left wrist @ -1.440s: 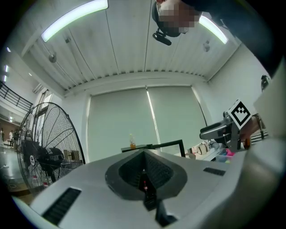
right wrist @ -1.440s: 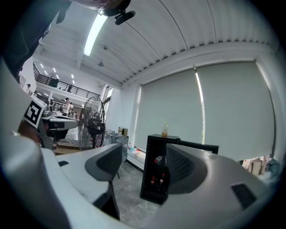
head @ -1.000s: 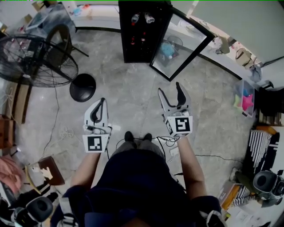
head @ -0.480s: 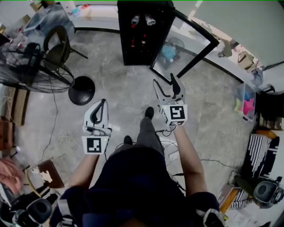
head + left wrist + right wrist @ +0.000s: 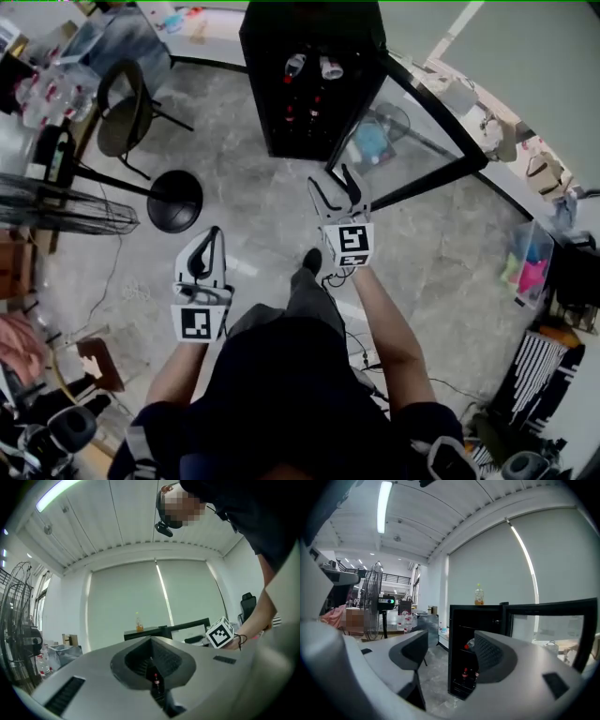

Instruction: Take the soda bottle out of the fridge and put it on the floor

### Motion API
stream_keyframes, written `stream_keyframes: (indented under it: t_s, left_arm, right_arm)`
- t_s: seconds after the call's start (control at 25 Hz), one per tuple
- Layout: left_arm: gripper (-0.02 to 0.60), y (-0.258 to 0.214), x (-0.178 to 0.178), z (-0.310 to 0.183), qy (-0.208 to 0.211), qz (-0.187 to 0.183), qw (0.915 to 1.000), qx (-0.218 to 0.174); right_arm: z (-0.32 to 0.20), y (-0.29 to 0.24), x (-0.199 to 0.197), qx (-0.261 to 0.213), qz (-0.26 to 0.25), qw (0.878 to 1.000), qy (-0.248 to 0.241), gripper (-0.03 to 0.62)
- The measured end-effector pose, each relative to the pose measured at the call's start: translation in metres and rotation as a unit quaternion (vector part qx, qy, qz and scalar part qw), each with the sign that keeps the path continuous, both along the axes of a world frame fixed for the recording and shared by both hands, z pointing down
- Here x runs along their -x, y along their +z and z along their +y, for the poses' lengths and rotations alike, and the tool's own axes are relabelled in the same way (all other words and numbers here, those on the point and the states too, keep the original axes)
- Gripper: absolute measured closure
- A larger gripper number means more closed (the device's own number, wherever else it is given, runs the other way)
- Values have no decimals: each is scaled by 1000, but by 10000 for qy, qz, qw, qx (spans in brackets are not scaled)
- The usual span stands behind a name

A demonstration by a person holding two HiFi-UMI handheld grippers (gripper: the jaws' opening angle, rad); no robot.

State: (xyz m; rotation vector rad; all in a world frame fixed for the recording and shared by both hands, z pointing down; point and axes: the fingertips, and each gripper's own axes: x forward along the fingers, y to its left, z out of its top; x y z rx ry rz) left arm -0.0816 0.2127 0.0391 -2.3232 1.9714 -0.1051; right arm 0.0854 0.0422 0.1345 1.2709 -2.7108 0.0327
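The black fridge [image 5: 309, 89] stands ahead with its glass door [image 5: 412, 141] swung open to the right. Dark soda bottles with red caps [image 5: 464, 673] stand low inside, and clear bottles [image 5: 294, 66] lie on an upper shelf. My right gripper [image 5: 336, 192] is open and empty, held in front of the fridge and short of it, with the fridge [image 5: 471, 634] between its jaws in the right gripper view. My left gripper [image 5: 206, 253] is shut and empty, lower and to the left. Through its slit a soda bottle [image 5: 156, 682] shows far off.
A bottle of orange drink [image 5: 479, 595] stands on the fridge top. A floor fan [image 5: 56, 202] with a round black base [image 5: 175, 200] and a chair [image 5: 127, 117] are at the left. Cables [image 5: 352, 319] lie on the floor by the person's foot [image 5: 312, 260].
The person has stepped toward the fridge, which now looks nearer. My right gripper has moved forward and up toward it. The left gripper stays shut at the left.
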Motion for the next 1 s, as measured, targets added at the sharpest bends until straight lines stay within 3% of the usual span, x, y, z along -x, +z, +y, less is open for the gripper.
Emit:
stream_keyframes:
  t_s: [0.16, 0.32, 0.68, 1.0]
  left_arm:
    - [558, 11, -7, -48, -207, -86, 9997, 117]
    - [558, 34, 2, -96, -206, -97, 9995, 232]
    - [558, 95, 33, -185, 263, -80, 9993, 270]
    - [558, 182, 48, -247, 596, 39, 9975, 368]
  right_arm:
    - [-67, 37, 10, 102, 129, 9996, -216, 272]
    - [-131, 82, 25, 221, 154, 9996, -94, 272]
    - [-242, 190, 61, 346, 267, 9981, 429, 272]
    - [-299, 289, 80, 516, 345, 9963, 599, 272]
